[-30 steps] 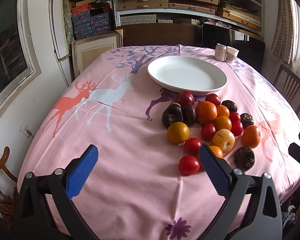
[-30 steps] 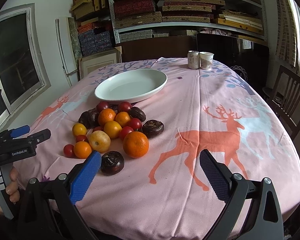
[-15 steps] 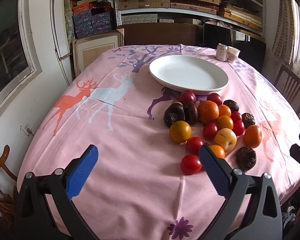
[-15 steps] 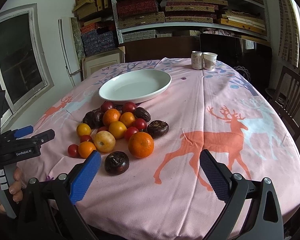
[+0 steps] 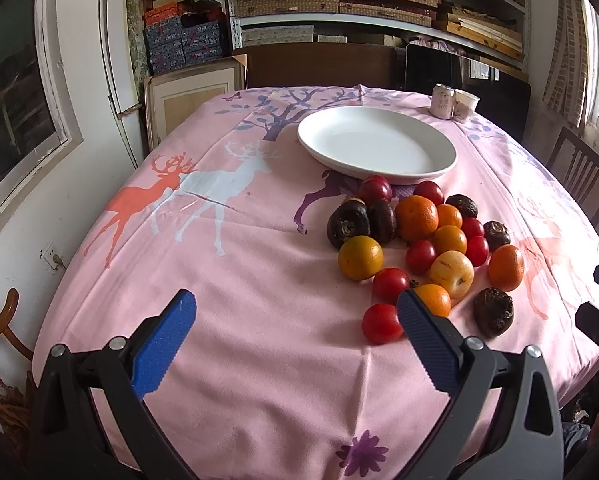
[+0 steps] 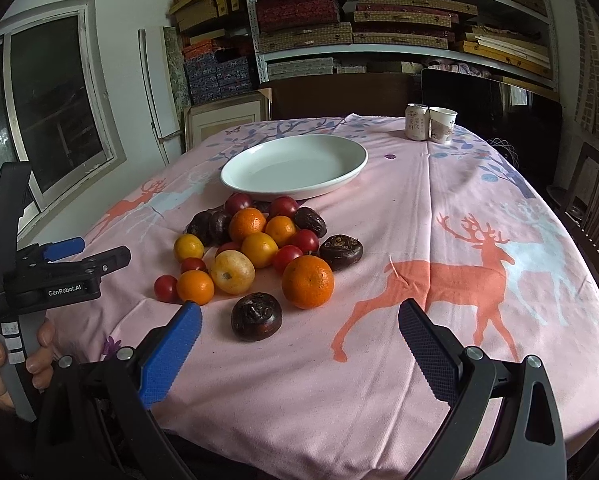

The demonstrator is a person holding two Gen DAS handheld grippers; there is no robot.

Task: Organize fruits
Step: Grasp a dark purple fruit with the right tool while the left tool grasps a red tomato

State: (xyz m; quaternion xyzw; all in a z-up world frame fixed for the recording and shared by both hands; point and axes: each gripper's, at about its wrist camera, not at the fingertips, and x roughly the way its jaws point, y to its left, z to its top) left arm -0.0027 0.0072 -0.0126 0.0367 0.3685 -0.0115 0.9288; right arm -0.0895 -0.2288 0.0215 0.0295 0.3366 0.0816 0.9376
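Observation:
A pile of fruit (image 5: pixel 423 240) lies on the pink deer tablecloth: oranges, red tomatoes, a yellow apple and dark brown fruits. It also shows in the right wrist view (image 6: pixel 259 248). An empty white plate (image 5: pixel 375 144) (image 6: pixel 295 166) sits just behind the pile. My left gripper (image 5: pixel 295 320) is open and empty, near the front edge, left of a red tomato (image 5: pixel 381 322). My right gripper (image 6: pixel 299 324) is open and empty, with a dark fruit (image 6: pixel 256 316) and a large orange (image 6: pixel 307 282) just ahead of it.
A can (image 6: pixel 416 121) and a paper cup (image 6: pixel 441 124) stand at the table's far edge. A wooden chair (image 6: pixel 595 200) stands at the right. Shelves of boxes (image 6: pixel 359 20) fill the back wall. The left hand-held gripper's body (image 6: pixel 55 276) shows at the left.
Both grippers have moved slightly forward toward the fruit pile, so the fruit looks a little nearer. Both stay open. No fruit has moved.

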